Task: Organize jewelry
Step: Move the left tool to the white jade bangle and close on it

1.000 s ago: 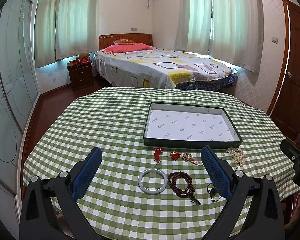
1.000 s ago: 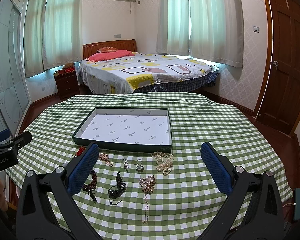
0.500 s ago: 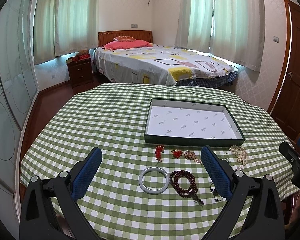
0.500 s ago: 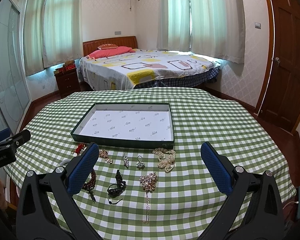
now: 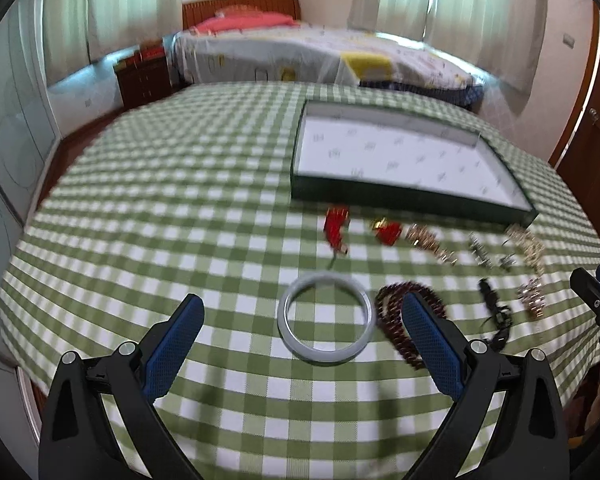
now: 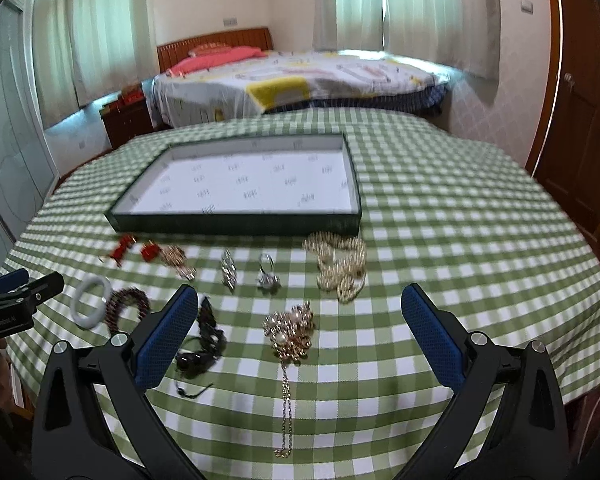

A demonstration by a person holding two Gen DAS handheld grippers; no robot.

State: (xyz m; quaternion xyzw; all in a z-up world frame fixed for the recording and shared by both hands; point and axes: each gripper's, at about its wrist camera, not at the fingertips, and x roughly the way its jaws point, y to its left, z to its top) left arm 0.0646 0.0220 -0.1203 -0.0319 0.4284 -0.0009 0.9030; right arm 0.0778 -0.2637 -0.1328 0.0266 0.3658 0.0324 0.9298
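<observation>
A dark green tray [image 5: 400,196] [image 6: 236,222] with a white printed lining lies on the checked table, nothing inside it. Loose jewelry lies in front of it. In the left wrist view my left gripper [image 5: 300,322] hangs open just above a pale bangle [image 5: 325,318], with dark red beads [image 5: 396,320] behind its right finger. In the right wrist view my right gripper [image 6: 298,320] is open over a gold brooch with a chain [image 6: 290,330]. A pearl strand [image 6: 340,264], a black piece [image 6: 204,340] and red ornaments [image 6: 132,250] lie around it.
The round table [image 6: 460,240] wears a green and white checked cloth and drops off close behind the jewelry. Beyond it stand a bed [image 5: 320,56], a wooden nightstand [image 5: 144,76] and a brown door [image 6: 580,120]. The other gripper's body [image 6: 16,304] shows at the left edge.
Both grippers have moved forward and down toward the jewelry, which now looks larger and motion-blurred. Both stayed open; nothing has been picked up.
</observation>
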